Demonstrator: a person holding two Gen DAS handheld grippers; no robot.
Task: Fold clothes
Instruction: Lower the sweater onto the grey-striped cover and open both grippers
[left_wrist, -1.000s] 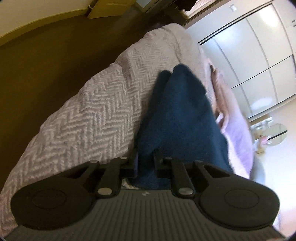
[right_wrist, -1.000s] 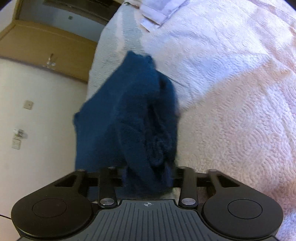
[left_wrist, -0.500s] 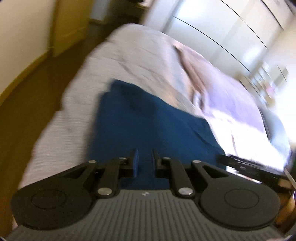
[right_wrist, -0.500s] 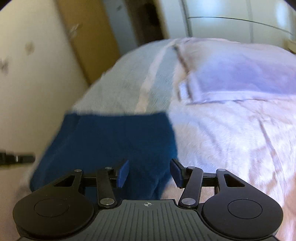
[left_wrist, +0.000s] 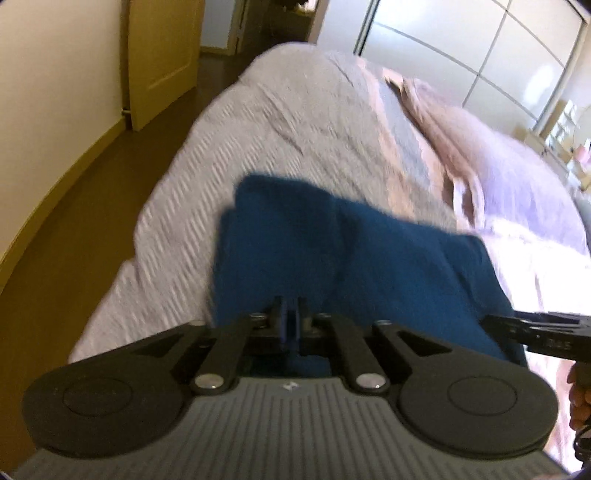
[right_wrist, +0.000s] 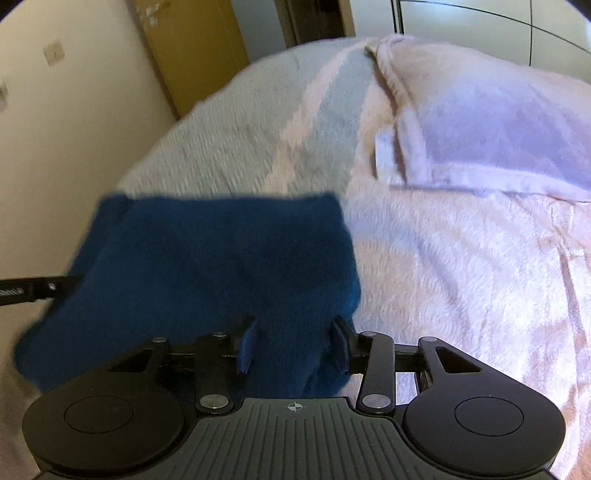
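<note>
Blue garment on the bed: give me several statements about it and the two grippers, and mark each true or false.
1. The left gripper is shut on an edge of the blue garment. True.
2. The blue garment lies on the floor beside the bed. False: it hangs over the bedspread, held up at its near edge.
3. The right gripper has its jaws apart with blue cloth between them. True; they have just been closing.
4. The garment is red. False: it is dark blue.
5. A pale folded blanket lies on the bed beyond the garment. True.
6. The right gripper is out of the left wrist view. False: it shows at the right edge.
</note>
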